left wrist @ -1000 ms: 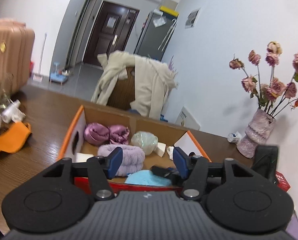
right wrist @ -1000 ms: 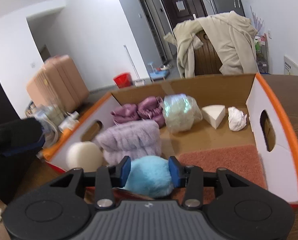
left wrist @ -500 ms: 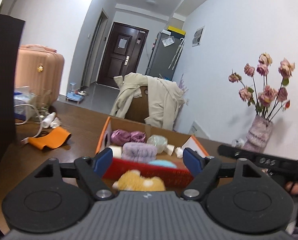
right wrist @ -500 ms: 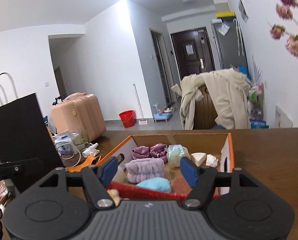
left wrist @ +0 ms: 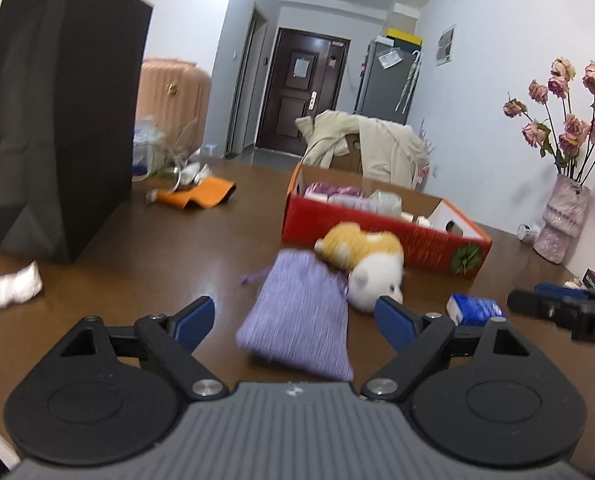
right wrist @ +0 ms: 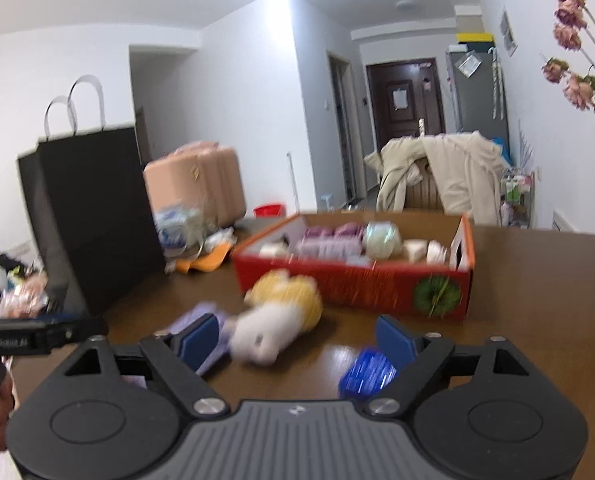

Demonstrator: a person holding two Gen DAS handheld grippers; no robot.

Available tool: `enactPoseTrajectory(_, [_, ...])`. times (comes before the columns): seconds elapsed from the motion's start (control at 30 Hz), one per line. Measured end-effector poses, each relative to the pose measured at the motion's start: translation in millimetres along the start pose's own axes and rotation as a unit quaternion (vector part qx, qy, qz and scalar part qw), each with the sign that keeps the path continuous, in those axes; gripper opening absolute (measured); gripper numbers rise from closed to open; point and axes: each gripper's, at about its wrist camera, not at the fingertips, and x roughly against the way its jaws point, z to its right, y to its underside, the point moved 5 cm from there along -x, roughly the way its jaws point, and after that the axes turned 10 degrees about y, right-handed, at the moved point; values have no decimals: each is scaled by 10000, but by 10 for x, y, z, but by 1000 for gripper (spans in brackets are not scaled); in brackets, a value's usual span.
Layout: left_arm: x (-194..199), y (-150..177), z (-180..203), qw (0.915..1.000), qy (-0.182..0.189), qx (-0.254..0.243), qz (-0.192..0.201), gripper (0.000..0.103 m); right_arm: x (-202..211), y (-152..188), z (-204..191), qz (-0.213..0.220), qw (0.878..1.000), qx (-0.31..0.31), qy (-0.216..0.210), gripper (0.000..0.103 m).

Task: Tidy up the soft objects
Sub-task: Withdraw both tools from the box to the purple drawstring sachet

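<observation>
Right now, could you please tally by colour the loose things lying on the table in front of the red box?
Purple: 1, the pouch
Yellow and white: 1, the plush toy
Blue: 1, the small packet
Total: 3, all outside the red box on the table. Both the left gripper and the right gripper are open and empty.
</observation>
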Motion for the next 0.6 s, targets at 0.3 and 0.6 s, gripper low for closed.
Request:
enactPoseTrajectory(0.3, [-27,179,97,9998,128,-54,-138,90,183,476,-104,-260,9996,60,53,86])
enactPoseTrajectory(0.6, [-320,267,63,9994,-105,111,-317,90,138,497,-68,-285,9996,-21,80,85])
